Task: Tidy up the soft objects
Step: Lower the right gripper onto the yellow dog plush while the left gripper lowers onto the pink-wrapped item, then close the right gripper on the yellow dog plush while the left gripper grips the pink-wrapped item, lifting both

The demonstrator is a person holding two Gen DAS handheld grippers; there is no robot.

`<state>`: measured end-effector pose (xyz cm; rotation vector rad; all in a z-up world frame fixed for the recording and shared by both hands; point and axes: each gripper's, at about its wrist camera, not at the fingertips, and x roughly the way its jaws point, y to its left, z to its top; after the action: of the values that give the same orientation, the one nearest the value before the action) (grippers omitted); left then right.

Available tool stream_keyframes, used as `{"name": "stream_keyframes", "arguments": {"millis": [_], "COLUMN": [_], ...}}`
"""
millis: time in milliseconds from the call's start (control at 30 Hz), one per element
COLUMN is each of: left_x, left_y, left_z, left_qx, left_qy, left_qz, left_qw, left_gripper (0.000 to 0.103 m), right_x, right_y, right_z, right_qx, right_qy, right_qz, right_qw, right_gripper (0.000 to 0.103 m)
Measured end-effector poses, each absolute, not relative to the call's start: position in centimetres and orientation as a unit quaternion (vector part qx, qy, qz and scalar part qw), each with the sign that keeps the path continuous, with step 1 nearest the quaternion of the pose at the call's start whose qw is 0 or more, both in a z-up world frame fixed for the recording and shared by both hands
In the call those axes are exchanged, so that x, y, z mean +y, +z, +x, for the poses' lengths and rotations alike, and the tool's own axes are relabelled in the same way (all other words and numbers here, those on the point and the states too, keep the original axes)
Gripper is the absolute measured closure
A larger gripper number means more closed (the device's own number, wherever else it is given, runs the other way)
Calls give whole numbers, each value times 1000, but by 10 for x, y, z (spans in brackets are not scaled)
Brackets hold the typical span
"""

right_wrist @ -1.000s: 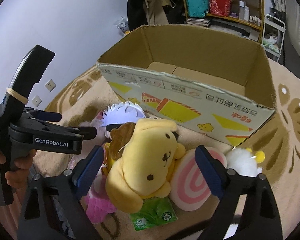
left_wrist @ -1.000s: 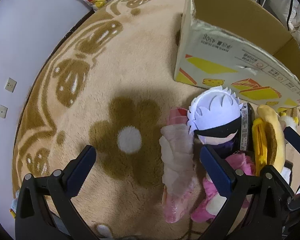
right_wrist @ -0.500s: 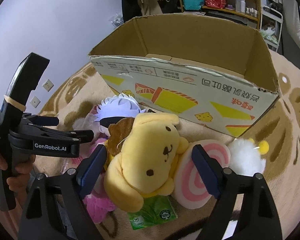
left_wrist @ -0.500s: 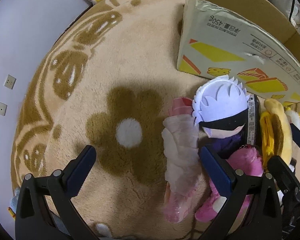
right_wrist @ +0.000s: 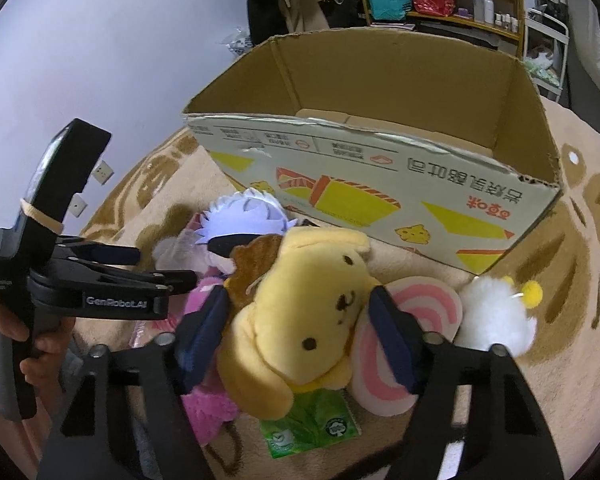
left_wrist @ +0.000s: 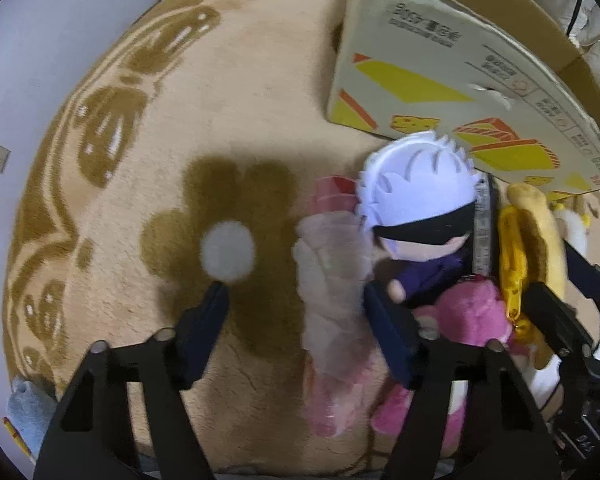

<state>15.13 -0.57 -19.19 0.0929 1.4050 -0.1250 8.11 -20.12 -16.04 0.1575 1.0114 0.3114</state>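
Note:
A pile of plush toys lies on the rug before an open cardboard box (right_wrist: 380, 168). My right gripper (right_wrist: 296, 332) is open, its fingers on either side of the yellow dog plush (right_wrist: 312, 312), not squeezing it. My left gripper (left_wrist: 300, 332) is open over a pale pink plush (left_wrist: 332, 288); its right finger sits between that plush and the white-haired doll (left_wrist: 416, 208). A pink plush (left_wrist: 472, 316) lies below the doll. The box also shows in the left wrist view (left_wrist: 440, 68). The left gripper shows in the right wrist view (right_wrist: 112, 276).
A pink-swirl round cushion (right_wrist: 416, 320), a white fluffy plush (right_wrist: 496, 316) and a green tissue pack (right_wrist: 308, 428) lie by the yellow dog. The beige rug (left_wrist: 220, 120) has brown flower patterns. A wall with sockets is at left. Shelves stand behind the box.
Both grippers have moved forward and down into the pile. The right fingers have come closer around the yellow dog; the left fingers have narrowed over the pale pink plush.

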Motion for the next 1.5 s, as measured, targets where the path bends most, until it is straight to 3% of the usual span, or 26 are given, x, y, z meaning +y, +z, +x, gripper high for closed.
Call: {"name": "stream_keyframes", "arguments": {"millis": [67,267,367,833,1500], "left_x": [-8,-13,-17,-21,-22], "left_y": [-191,-193,-189,-141,-37], "left_z": [147,145,142,122,114], "left_qx": [647,649,641,556,385], "left_qy": [-69,-96,-106,-68,-86], "left_qz": [32,9,14,76,89], "left_qw": [758,755,760,825,915], "left_gripper": [57,80,85,87,87], "right_x": [-200,-201,-201,-213,-241], "right_y": [-159,-154,-152,-130,-56], "right_z": [81,80,79,67,46], "right_qx": [482,477,476,442,303], "right_qy": [148,141,142,124,94], "right_qz": [73,72,74,94,101], "right_qw": [861,865,865,883,943], "right_gripper": [42,51,56,58,58]}}
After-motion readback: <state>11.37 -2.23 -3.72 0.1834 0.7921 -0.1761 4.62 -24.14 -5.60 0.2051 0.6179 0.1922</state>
